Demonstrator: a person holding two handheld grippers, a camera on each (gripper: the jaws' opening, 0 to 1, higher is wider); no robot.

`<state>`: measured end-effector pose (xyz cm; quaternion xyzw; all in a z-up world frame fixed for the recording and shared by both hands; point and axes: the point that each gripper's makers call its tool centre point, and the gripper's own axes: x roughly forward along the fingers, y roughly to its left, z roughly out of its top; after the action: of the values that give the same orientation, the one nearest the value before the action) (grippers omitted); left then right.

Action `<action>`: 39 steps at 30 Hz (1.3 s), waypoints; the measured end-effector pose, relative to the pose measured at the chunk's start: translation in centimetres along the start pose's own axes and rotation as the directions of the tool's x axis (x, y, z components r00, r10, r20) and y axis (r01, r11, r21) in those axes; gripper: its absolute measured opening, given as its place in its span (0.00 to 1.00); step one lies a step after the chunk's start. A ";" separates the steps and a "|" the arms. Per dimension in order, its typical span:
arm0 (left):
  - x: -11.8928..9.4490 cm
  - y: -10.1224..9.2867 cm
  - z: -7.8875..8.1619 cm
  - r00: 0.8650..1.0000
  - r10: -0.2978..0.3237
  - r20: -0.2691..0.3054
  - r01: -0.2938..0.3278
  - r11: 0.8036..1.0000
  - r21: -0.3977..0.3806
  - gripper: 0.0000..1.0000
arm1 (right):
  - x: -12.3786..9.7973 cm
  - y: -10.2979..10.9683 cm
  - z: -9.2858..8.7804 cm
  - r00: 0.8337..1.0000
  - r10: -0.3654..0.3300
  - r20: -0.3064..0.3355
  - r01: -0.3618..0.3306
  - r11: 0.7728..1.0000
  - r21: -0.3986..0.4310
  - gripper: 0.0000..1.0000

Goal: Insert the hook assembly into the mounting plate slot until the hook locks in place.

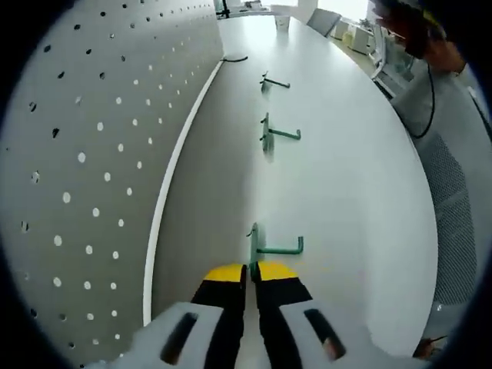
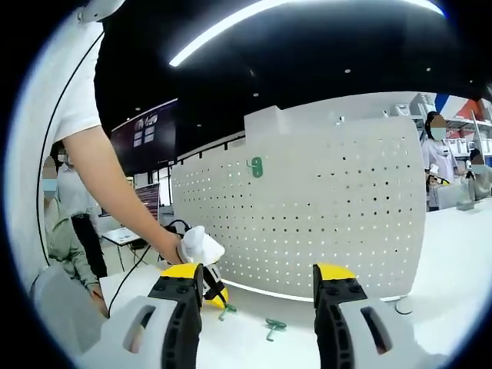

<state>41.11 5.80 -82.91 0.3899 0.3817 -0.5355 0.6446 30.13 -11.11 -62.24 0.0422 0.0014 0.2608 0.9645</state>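
Three green hooks lie in a row on the white table (image 1: 346, 200) beside the white pegboard (image 1: 92, 154): far (image 1: 270, 82), middle (image 1: 275, 134) and near (image 1: 265, 247). My left gripper (image 1: 251, 274) has its yellow-tipped jaws drawn together on the near hook's flat end, which rests on the table. In the right gripper view my right gripper (image 2: 260, 296) stands open in front of the upright pegboard (image 2: 323, 223), with nothing between its jaws. A green hook piece (image 2: 255, 167) hangs high on the board. Green hooks (image 2: 274, 327) lie at its foot, and a hand holds the left gripper (image 2: 207, 288) there.
A black cable (image 1: 234, 58) lies at the pegboard's far end. A person's arm (image 2: 108, 177) reaches down at the left of the right gripper view. Other people stand at the left (image 2: 65, 231) and right (image 2: 434, 154), with shelves behind them.
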 end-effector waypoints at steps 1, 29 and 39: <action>0.0 0.0 0.0 1.000 0.000 -0.001 0.000 1.000 -0.005 0.05 | 0.0 0.0 0.0 1.000 0.000 0.000 0.000 1.000 0.000 0.56; -2.3 1.4 2.3 0.972 0.099 0.212 -0.069 0.987 -0.146 0.02 | 0.3 -0.2 0.1 1.000 0.000 0.005 0.000 1.000 0.015 0.55; -5.2 1.6 4.6 0.917 0.184 0.354 -0.093 0.961 -0.260 0.01 | 0.5 0.2 0.5 1.000 0.012 0.005 -0.012 1.000 0.014 0.55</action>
<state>42.35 3.87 -76.21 0.2265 0.2842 -0.5031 0.7841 30.47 -10.76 -61.71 0.0498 0.0007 0.2664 0.9626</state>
